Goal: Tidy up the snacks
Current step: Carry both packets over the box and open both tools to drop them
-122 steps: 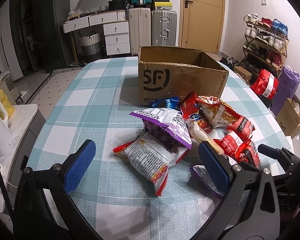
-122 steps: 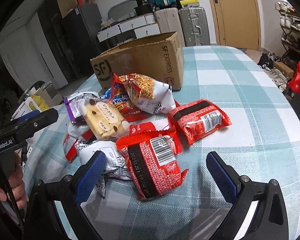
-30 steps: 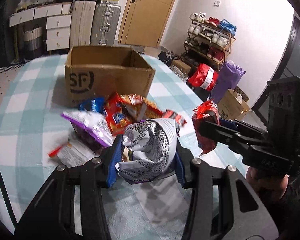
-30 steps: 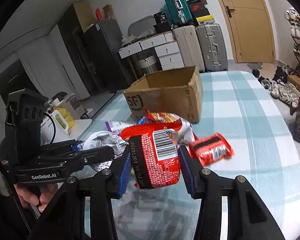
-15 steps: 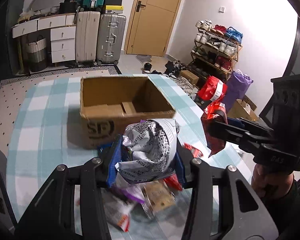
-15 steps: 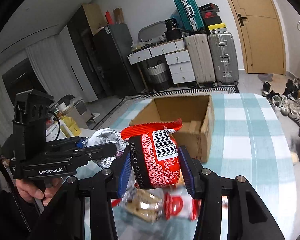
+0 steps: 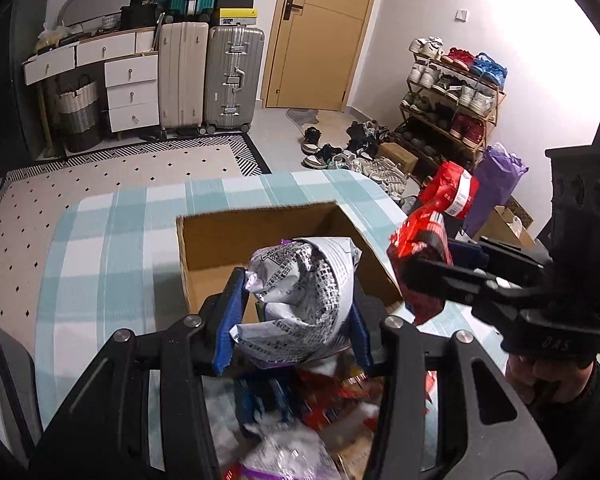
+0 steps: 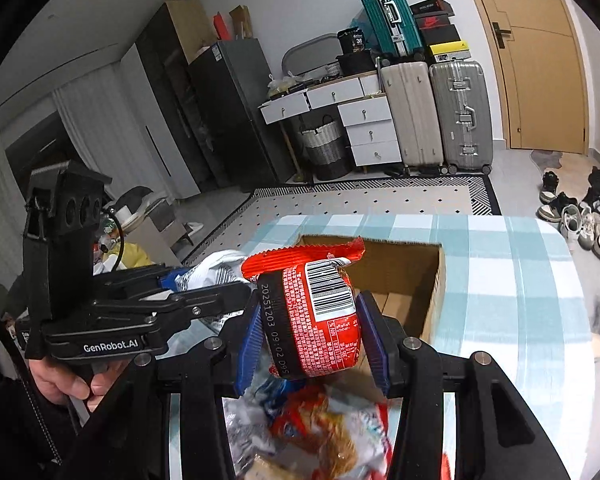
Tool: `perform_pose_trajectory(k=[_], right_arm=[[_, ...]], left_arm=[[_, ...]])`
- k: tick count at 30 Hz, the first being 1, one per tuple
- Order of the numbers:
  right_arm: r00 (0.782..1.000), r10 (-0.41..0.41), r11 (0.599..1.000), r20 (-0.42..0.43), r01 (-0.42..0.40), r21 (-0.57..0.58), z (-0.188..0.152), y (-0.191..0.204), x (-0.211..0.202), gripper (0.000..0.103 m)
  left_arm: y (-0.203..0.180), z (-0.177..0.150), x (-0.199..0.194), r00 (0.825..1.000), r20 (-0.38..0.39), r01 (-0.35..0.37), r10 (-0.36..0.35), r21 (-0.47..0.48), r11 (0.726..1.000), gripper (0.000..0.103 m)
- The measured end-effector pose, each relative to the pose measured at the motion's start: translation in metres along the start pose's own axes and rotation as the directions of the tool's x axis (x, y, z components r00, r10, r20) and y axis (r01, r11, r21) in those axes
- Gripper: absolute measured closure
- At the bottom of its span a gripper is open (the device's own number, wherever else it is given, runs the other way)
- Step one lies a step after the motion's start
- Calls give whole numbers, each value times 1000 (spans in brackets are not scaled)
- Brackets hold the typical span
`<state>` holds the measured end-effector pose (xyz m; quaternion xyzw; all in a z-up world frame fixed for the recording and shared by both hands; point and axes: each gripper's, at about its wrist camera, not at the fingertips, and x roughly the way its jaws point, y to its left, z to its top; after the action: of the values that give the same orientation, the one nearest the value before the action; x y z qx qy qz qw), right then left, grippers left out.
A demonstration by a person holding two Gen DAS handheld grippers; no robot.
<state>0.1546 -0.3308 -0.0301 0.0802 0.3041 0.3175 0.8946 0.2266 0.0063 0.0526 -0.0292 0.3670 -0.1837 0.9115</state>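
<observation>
Red packet stands upright between right gripper fingers.

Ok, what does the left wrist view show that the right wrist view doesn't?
Only the left wrist view shows the shoe rack, the purple bag and the grey print on the crumpled white packet clamped in the left gripper.

Only the right wrist view shows the fridge, the barcode on the red packet clamped in the right gripper, and the hand on the left gripper's handle.

Both show the open box, the checked tablecloth, the blurred snack pile, the suitcases and the door.
</observation>
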Motion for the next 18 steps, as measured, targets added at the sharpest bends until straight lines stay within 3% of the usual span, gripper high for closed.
perform_pose_trajectory(k=[7,18], right_arm=[[1000,-2,1000,-21,2,0,22,-14,36,57],[996,-28,999,-83,32,44,15,-49,86,57]], left_arm=[[21,29,45,999,-33,-14,15,9,1000,60],[37,15,114,995,-97,-5,4,-7,1000,60]])
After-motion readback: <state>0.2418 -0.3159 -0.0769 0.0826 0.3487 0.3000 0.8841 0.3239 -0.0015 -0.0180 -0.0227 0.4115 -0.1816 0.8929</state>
